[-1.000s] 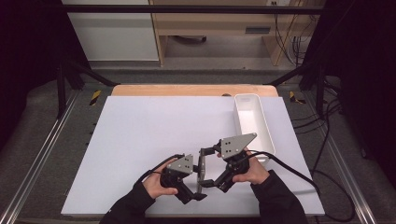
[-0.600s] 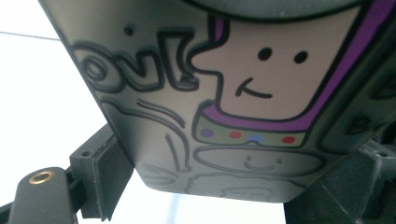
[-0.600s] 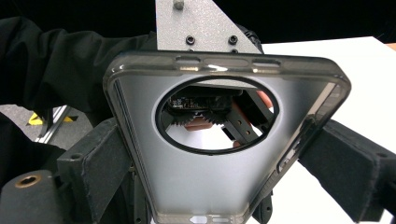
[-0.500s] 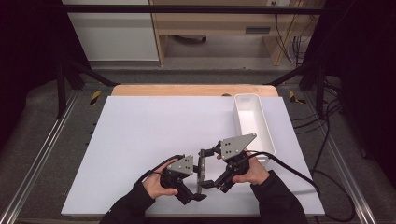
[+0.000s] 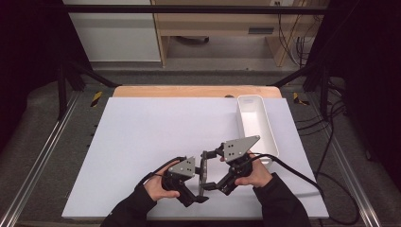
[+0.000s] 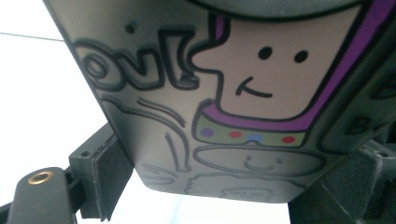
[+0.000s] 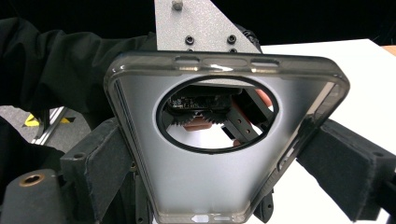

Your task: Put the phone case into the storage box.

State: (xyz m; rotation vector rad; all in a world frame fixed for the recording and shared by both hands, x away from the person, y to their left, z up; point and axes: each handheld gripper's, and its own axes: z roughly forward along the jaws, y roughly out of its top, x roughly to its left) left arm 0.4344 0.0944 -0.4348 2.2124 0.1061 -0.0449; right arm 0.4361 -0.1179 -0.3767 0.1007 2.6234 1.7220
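**A:** What do you count on the table?

**B:** I count one phone case (image 5: 203, 171), one white tray (image 5: 257, 124), and two grippers. In the high view both sit low in the frame, just right of centre: my left gripper (image 5: 197, 191) at the lower middle, my right gripper (image 5: 211, 170) beside it. The case stands on edge between them.

**A:** Who has hold of it?

**B:** Both, as far as I can see. In the right gripper view the case (image 7: 224, 140) fills the middle of the frame, and the right gripper (image 7: 219, 184) has its two padded black jaws spread wide, pressed to the case's long sides. In the left gripper view the left gripper (image 6: 219, 186) also stands wide, its jaws flanking the case (image 6: 219, 107) at lower left and lower right; the pads seem to touch its edges.

**A:** Describe the case.

**B:** A smoky, see-through soft shell, rectangular with rounded corners, and one large round camera hole ringed in black. Its rim has small slots. The outer face carries a cartoon print: dark outlines, a beige face shape, a purple band, and four coloured dots.

**A:** And the tray?

**B:** Long, narrow, smooth white plastic with rounded corners, at the right of the high view, on the pale matte sheet (image 5: 142, 142) covering the table.
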